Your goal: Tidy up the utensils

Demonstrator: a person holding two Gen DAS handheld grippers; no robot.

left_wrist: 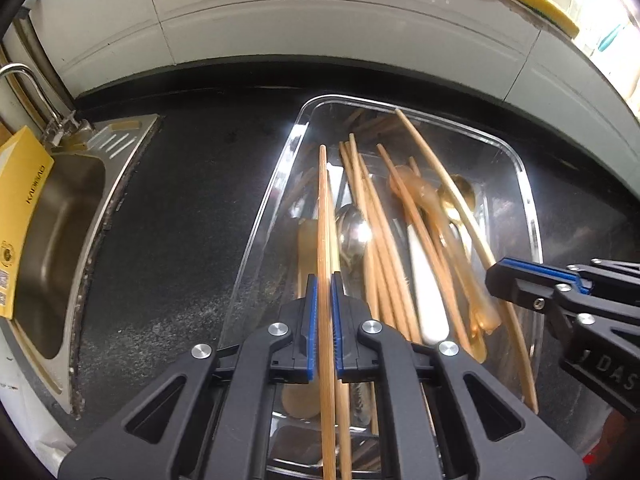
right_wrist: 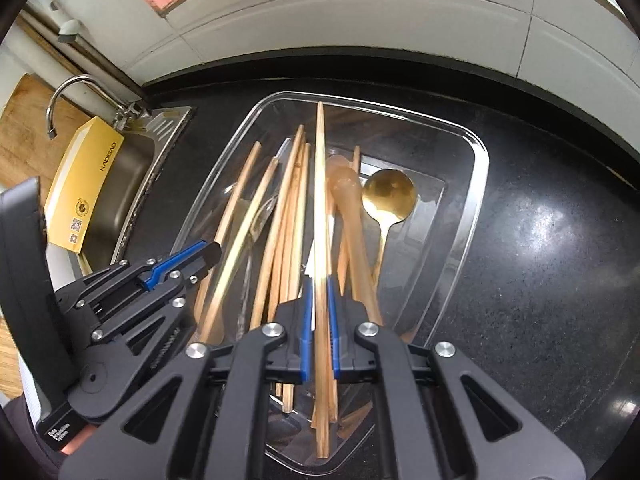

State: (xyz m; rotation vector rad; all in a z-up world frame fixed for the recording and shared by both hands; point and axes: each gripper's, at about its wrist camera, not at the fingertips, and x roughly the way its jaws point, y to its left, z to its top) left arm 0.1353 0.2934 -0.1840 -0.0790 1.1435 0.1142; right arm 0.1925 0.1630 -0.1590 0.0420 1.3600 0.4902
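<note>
A clear plastic tray (left_wrist: 532, 216) on the black counter holds several wooden chopsticks, a silver spoon (left_wrist: 352, 232), a gold spoon (right_wrist: 388, 194), a translucent amber spoon (right_wrist: 348, 200) and a white-handled utensil (left_wrist: 426, 280). My left gripper (left_wrist: 324, 280) is shut on a wooden chopstick (left_wrist: 323, 208) over the tray's left side. My right gripper (right_wrist: 318, 284) is shut on another wooden chopstick (right_wrist: 320, 168) over the tray (right_wrist: 476, 184). Each gripper shows in the other's view: the right one (left_wrist: 496, 276) and the left one (right_wrist: 212, 248).
A steel sink (left_wrist: 60, 216) with a tap (right_wrist: 68, 92) lies left of the tray, with a yellow box (right_wrist: 86, 184) leaning in it. A white tiled wall runs behind. A yellow sponge (left_wrist: 544, 4) sits on a ledge at the upper right.
</note>
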